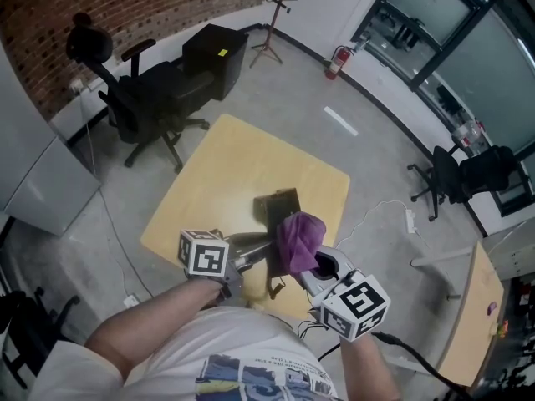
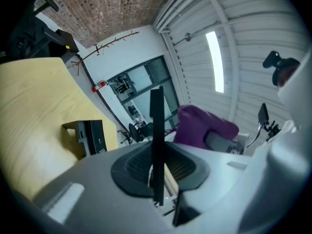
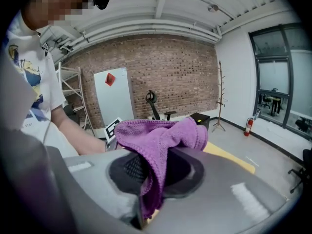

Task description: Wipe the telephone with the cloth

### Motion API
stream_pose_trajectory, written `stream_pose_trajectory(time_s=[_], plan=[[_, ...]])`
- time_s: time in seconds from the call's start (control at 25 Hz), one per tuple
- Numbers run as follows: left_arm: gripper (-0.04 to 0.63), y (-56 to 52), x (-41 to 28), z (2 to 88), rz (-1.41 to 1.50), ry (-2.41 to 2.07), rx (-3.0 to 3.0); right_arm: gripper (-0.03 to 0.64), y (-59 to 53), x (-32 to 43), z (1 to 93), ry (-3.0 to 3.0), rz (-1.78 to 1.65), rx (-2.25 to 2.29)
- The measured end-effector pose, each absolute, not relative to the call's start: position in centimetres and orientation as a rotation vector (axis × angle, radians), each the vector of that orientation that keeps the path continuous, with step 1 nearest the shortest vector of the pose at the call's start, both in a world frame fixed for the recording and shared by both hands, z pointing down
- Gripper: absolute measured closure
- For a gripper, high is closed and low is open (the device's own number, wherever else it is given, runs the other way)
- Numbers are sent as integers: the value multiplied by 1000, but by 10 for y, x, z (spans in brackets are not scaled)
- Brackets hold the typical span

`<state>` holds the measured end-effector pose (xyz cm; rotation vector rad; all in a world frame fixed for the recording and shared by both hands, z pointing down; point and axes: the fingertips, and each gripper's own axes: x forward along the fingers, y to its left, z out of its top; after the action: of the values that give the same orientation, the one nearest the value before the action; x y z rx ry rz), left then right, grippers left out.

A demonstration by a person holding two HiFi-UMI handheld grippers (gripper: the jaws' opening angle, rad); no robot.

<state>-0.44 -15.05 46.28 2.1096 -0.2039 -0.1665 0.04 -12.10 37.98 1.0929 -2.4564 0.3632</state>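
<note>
Left gripper (image 1: 255, 253) is held up close to the person's tummy, above the near edge of the table (image 1: 209, 182). It is pinching a thin, flat, dark thing that stands on its edge between the two jaws. This looks like the telephone (image 2: 157, 135), but only its thin side shows, so that is hard to be sure of.

Right gripper (image 1: 313, 266) is just beside it, on the person's right. Its jaws are pressed onto the purple cloth (image 3: 161, 140). One part of the cloth hangs down between the jaws. The rest is bunched in a soft lump on top and flops over the front.

From above, the cloth lump sits right over the far end of the dark, flat thing. They are very near each other, but the pictures do not show if they touch.

A bit farther on, a dark stand (image 1: 277, 207) sits on the yellow table, well past both grippers. Nothing is touching it.

Behind the table, a black office chair (image 1: 138, 98) and a black box (image 1: 215, 57) stand on the grey floor by the brick wall. A red fire extinguisher (image 1: 336, 61) is farther back by the glass wall.
</note>
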Motion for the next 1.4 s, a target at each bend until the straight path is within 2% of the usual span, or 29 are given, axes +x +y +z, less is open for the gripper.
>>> stream_pose_trajectory(time_s=[0.36, 0.92, 1.4], plan=[[517, -139, -1, 467, -145, -176, 2109, 572, -153, -18, 366, -2489, 343, 1082], [517, -176, -43, 452, -273, -227, 2088, 572, -84, -26, 423, -2429, 520, 969], [517, -150, -32, 435, -292, -14, 2102, 572, -146, 12, 352, -2592, 446, 1118]])
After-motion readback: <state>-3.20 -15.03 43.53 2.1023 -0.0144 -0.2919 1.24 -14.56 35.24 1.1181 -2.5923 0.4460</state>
